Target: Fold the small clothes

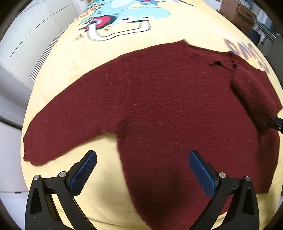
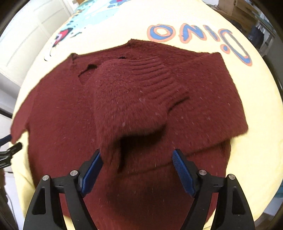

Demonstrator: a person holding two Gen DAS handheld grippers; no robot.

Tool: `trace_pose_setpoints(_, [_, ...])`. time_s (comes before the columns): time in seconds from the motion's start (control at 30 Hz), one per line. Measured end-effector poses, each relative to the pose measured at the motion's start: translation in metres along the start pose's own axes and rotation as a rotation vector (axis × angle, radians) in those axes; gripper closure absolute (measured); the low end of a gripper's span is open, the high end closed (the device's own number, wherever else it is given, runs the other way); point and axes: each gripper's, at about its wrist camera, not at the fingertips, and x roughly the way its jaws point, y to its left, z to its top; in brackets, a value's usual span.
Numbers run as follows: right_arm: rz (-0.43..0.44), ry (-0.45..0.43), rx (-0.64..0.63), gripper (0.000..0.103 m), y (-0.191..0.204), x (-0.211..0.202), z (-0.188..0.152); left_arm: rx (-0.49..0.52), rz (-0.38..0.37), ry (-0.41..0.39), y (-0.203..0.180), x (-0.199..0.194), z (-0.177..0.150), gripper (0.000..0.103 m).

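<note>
A dark red knit sweater (image 1: pixel 159 99) lies flat on a yellow blanket (image 1: pixel 99 191). One sleeve (image 1: pixel 58 134) stretches out to the left in the left wrist view. The other sleeve (image 2: pixel 130 99) is folded across the body, its ribbed cuff end loose and lifted. My left gripper (image 1: pixel 143 155) hovers open above the sweater's side below the armpit, nothing between its fingers. My right gripper (image 2: pixel 137 154) stands open over the folded sleeve; the sleeve's end hangs between the jaws beside the left pad (image 2: pixel 93 169), unpressed. A bit of the right gripper (image 1: pixel 277 123) shows at the edge of the left wrist view.
The blanket carries a cartoon dinosaur print (image 1: pixel 127 16) and the word DINO (image 2: pixel 196 35) beyond the sweater. White cabinet doors (image 1: pixel 26 35) stand to the left. Cardboard boxes (image 1: pixel 237 12) sit at the far right. The blanket's edge falls away on both sides.
</note>
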Motion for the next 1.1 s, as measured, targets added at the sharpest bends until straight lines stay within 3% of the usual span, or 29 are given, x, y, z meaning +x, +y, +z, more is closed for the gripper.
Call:
trace_pose_setpoints(0.2, [-0.061,-0.018,0.016,0.022,-0.018,-0.011,-0.023,0.127,-0.040,-0.057,-0.058,-0.020,0.024,0.001])
trace_pose_setpoints(0.33, [-0.054,-0.016,0.094,0.022,-0.043,-0.015,-0.041,0.262,-0.081,-0.094,-0.119,-0.032,0.043,0.001])
trace_pose_setpoints(0.43, [-0.060,-0.020,0.139,0.022,-0.061,-0.016,-0.047,0.352,-0.114,-0.096,-0.161,-0.030,0.053,0.001])
trace_pose_setpoints(0.67, [-0.055,-0.023,0.202,0.022,-0.093,-0.019,-0.062,0.537,-0.112,-0.074,-0.250,-0.006,0.064,0.001])
trace_pose_setpoints(0.83, [-0.050,-0.024,0.238,0.022,-0.109,-0.021,-0.068,0.646,-0.057,-0.021,-0.294,0.029,0.066,0.001])
trace_pose_setpoints(1.0, [-0.042,-0.007,0.248,0.022,-0.116,-0.014,-0.072,0.693,-0.009,0.026,-0.309,0.061,0.065,0.001])
trace_pose_setpoints(1.07, [-0.034,0.002,0.250,0.022,-0.117,-0.011,-0.074,0.684,0.025,0.034,-0.308,0.071,0.070,0.007])
trace_pose_setpoints(1.1, [-0.032,0.008,0.250,0.022,-0.117,-0.009,-0.075,0.682,0.048,0.033,-0.306,0.075,0.072,0.020])
